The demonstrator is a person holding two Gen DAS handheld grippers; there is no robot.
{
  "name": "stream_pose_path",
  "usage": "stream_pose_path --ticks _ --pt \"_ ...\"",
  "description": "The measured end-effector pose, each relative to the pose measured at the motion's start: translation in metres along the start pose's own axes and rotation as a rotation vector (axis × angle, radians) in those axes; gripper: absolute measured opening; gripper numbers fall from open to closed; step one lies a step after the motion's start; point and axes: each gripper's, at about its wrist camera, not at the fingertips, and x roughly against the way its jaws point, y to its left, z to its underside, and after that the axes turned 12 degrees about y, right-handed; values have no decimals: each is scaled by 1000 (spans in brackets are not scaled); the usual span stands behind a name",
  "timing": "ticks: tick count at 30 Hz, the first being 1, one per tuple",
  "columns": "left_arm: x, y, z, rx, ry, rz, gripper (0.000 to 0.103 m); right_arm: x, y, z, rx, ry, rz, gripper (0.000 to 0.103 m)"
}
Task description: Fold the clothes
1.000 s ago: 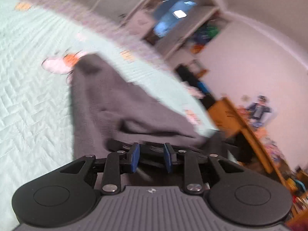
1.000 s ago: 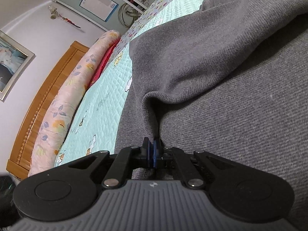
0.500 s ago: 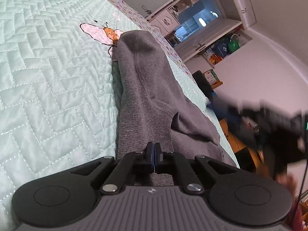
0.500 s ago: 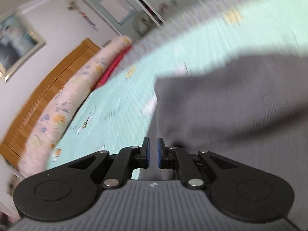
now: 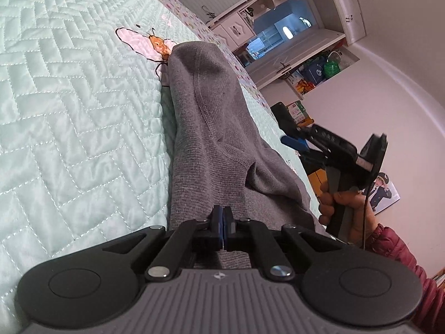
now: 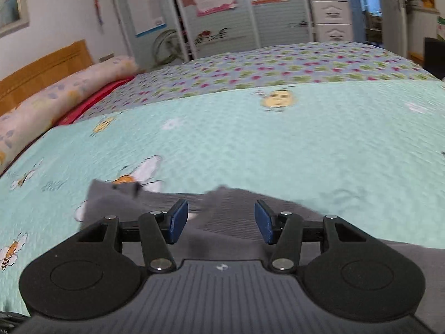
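A grey knit garment (image 5: 211,117) lies in a long folded strip on the mint quilted bed (image 5: 69,111). My left gripper (image 5: 223,222) sits at its near end, pads pressed together on the cloth's edge. To the right, a person's hand (image 5: 342,203) holds my right gripper (image 5: 299,147) in the air above the garment's right side. In the right wrist view that gripper (image 6: 219,221) has its jaws opening, nothing between the blue pads, and the grey garment (image 6: 230,203) lies below it.
The bee-printed quilt (image 6: 278,144) stretches far beyond the garment. A long flowered bolster (image 6: 55,103) and wooden headboard (image 6: 41,66) lie at the left. Wardrobe doors (image 6: 222,14) and white drawers (image 6: 331,19) stand behind the bed. A pink sleeve (image 5: 395,245) is near my left gripper.
My left gripper dropped onto the garment's near edge and shut there. My right gripper let go of the grey cloth, rose and swung away, and its jaws spread wide.
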Motion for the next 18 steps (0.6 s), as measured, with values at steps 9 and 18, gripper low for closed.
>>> stream_pose_path --ticks 9,18 --pt "-1 -14 6 -82 -22 -79 3 -25 16 -5 245 92 -71 52" --pt "-1 -19 7 -100 -30 -103 3 -65 32 -7 334 218 -118 30"
